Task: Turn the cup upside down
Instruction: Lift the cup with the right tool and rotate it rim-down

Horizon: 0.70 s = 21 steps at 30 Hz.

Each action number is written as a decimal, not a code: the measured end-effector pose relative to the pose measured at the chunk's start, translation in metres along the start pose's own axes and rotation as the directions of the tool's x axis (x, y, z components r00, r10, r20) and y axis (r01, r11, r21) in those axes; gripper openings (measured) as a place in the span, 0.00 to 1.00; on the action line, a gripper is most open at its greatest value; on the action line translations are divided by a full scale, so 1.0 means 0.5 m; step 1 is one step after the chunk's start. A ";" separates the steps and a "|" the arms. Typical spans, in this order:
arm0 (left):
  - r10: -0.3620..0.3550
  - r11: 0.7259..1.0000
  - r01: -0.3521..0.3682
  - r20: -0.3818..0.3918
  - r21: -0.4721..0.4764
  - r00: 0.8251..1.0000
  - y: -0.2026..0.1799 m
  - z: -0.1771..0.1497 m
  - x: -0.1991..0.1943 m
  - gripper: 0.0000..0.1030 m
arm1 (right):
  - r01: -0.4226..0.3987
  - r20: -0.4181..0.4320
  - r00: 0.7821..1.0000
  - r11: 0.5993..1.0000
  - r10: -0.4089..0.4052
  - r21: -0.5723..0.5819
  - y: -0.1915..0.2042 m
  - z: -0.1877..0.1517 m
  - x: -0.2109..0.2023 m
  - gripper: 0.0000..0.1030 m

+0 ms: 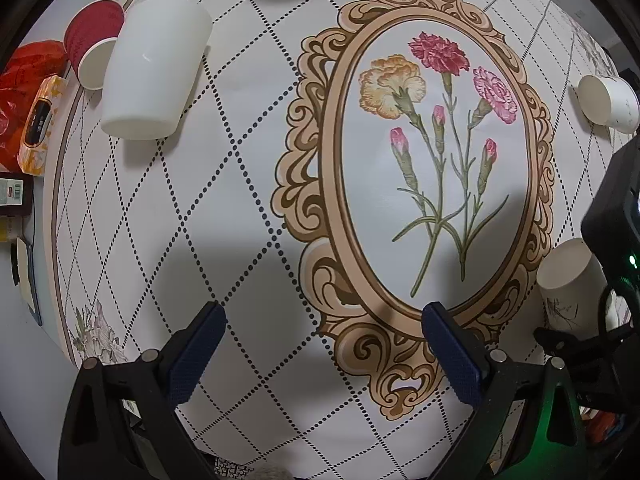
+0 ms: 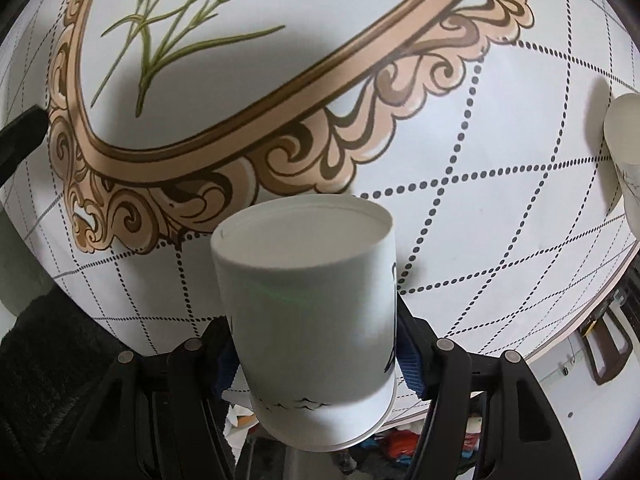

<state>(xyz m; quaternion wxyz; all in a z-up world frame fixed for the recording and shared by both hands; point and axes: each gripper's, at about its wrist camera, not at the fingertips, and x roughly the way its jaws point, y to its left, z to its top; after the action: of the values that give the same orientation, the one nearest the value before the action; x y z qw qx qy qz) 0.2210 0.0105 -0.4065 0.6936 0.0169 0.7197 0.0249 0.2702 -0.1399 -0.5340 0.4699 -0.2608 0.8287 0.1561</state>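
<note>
In the right wrist view a white paper cup (image 2: 312,312) with a thin black drawing sits between my right gripper's (image 2: 316,356) blue-padded fingers, base end pointing away from me, held above the table. The same cup shows at the right edge of the left wrist view (image 1: 568,280), beside the right gripper's black body. My left gripper (image 1: 320,344) is open and empty, hovering over the flowered tablecloth (image 1: 240,200).
A large white cup (image 1: 154,68) stands upside down at the far left with a red paper cup (image 1: 92,48) lying behind it. Another white paper cup (image 1: 608,102) lies at the right, also seen in the right wrist view (image 2: 624,148). A tissue pack (image 1: 40,120) sits off the left edge.
</note>
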 end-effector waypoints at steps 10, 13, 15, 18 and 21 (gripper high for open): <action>-0.002 1.000 0.002 0.007 0.003 1.000 0.001 -0.009 -0.021 0.97 | -0.020 0.040 0.999 1.000 0.021 -0.006 -0.017 0.015 -0.057 0.82; -0.003 1.000 0.003 0.007 0.004 1.000 -0.001 -0.013 -0.027 0.97 | -0.026 0.056 0.998 1.000 0.026 -0.001 -0.030 0.026 -0.077 0.82; -0.003 1.000 0.003 0.008 0.004 1.000 -0.002 -0.016 -0.031 0.97 | -0.020 0.060 0.998 1.000 0.021 -0.005 -0.031 0.037 -0.087 0.82; -0.006 1.000 0.006 0.006 0.004 1.000 -0.002 -0.021 -0.035 0.97 | -0.026 0.066 0.997 1.000 0.026 -0.002 -0.009 0.047 -0.087 0.74; -0.010 1.000 0.010 0.005 0.005 1.000 0.000 -0.026 -0.036 0.97 | -0.039 0.065 0.997 0.999 0.039 0.003 0.002 0.046 -0.069 0.61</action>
<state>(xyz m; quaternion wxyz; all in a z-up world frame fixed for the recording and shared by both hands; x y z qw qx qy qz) 0.2088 0.0091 -0.3879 0.6954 0.0149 0.7182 0.0196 0.3000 -0.1175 -0.5161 0.4940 -0.2382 0.8183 0.1717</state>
